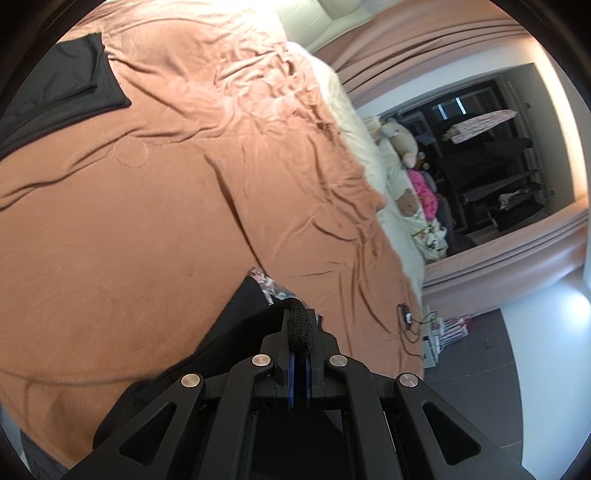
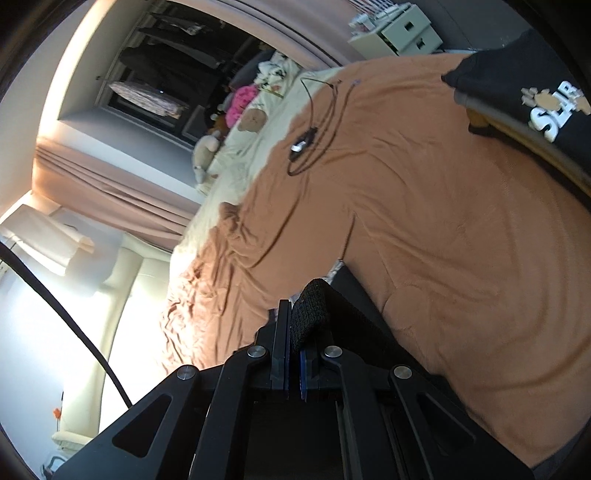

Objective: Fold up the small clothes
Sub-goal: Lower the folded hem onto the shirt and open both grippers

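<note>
My left gripper (image 1: 298, 334) is shut on the knitted edge of a black garment (image 1: 236, 328), which hangs from the jaws above the brown bedspread (image 1: 166, 192). My right gripper (image 2: 295, 328) is shut on another knitted edge of the same black garment (image 2: 351, 314), also held above the bedspread (image 2: 443, 221). A folded black garment (image 1: 70, 85) lies at the top left of the left wrist view. The rest of the held garment is hidden below the grippers.
A black cable with a small device (image 2: 303, 142) lies on the bedspread near its far edge, also in the left wrist view (image 1: 406, 319). Soft toys (image 1: 400, 142) lie on a cream cover. A person in a black printed top (image 2: 546, 103) stands beside the bed. White drawers (image 2: 402, 31) stand beyond.
</note>
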The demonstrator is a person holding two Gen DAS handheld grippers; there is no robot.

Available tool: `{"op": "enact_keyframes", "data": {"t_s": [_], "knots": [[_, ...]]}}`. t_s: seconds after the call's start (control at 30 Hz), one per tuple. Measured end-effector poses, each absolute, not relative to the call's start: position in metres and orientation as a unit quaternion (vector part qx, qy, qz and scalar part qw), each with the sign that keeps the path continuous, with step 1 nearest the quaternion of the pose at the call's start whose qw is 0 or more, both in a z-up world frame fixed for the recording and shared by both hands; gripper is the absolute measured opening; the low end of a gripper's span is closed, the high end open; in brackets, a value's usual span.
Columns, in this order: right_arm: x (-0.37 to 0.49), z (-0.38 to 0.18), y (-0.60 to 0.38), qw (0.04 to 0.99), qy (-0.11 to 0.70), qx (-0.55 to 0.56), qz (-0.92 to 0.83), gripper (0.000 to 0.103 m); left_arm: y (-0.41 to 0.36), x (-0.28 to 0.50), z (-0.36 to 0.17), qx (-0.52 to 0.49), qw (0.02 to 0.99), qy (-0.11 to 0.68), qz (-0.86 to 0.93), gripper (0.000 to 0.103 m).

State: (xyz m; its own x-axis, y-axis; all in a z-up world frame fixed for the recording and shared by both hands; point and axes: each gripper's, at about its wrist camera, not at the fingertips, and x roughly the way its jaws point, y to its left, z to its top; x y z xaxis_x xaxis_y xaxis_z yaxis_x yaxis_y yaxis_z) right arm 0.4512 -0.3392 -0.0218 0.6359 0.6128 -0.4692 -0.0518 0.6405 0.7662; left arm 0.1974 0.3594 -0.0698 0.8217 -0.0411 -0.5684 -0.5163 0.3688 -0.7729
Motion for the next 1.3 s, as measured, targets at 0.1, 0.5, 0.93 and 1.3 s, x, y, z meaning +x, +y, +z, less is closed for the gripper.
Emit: {"op": "enact_keyframes", "data": {"t_s": [0.1, 0.5, 0.93, 1.3], "knots": [[0.466, -0.024, -0.330, 0.822, 0.389, 0.369, 0.192, 0.000, 0.365, 0.213, -0.081, -0.537, 0.784, 0.270, 0.157, 0.003], [0.504, -0.026, -0.302, 0.826, 0.424, 0.330, 0.173, 0.000, 0.386, 0.270, -0.124, -0.511, 0.772, 0.325, 0.192, 0.003], [0.491, 0.009, -0.290, 0.867, 0.405, 0.214, 0.195, 0.077, 0.375, 0.288, -0.131, -0.375, 0.803, 0.420, 0.195, 0.064], [0.475, 0.005, -0.301, 0.864, 0.460, 0.086, 0.186, 0.077, 0.359, 0.278, -0.133, -0.253, 0.819, 0.498, 0.133, 0.064]]}}
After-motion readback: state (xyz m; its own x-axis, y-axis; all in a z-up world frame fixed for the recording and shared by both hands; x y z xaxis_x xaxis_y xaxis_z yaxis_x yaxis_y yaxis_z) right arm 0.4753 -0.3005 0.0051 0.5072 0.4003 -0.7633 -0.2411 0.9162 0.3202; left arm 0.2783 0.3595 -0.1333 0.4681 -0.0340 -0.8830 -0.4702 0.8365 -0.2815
